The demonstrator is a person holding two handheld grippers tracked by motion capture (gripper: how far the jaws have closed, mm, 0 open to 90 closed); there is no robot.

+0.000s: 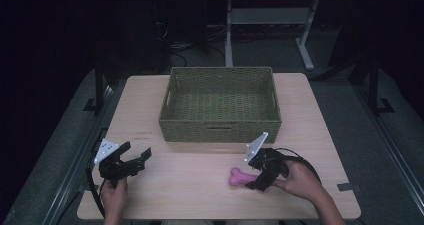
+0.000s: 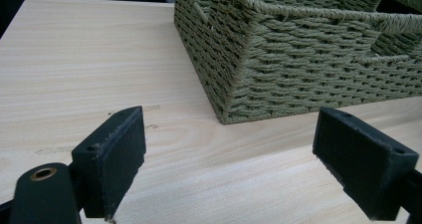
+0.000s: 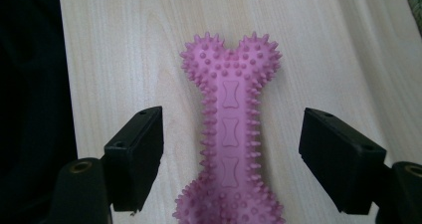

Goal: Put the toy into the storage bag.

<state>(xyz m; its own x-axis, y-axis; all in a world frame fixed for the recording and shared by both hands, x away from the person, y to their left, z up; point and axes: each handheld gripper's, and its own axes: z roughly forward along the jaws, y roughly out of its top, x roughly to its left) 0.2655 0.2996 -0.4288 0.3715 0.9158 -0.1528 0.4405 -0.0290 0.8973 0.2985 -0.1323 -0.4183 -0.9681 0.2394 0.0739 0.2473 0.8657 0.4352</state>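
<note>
Grippers at the near edge of a wooden table, woven basket behind them.

Right gripper has its jaws spread wide on either side of a pink spiky bone toy, which lies flat on the table with clear space to each jaw. Left gripper sits well apart at the near left, jaws open on nothing, facing the basket's corner.

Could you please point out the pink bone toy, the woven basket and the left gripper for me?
pink bone toy (image 3: 230,129): right gripper view, on its middle shaft.
woven basket (image 1: 220,131): high view, on its near wall.
left gripper (image 1: 141,158): high view, midway between its open fingertips.
</note>
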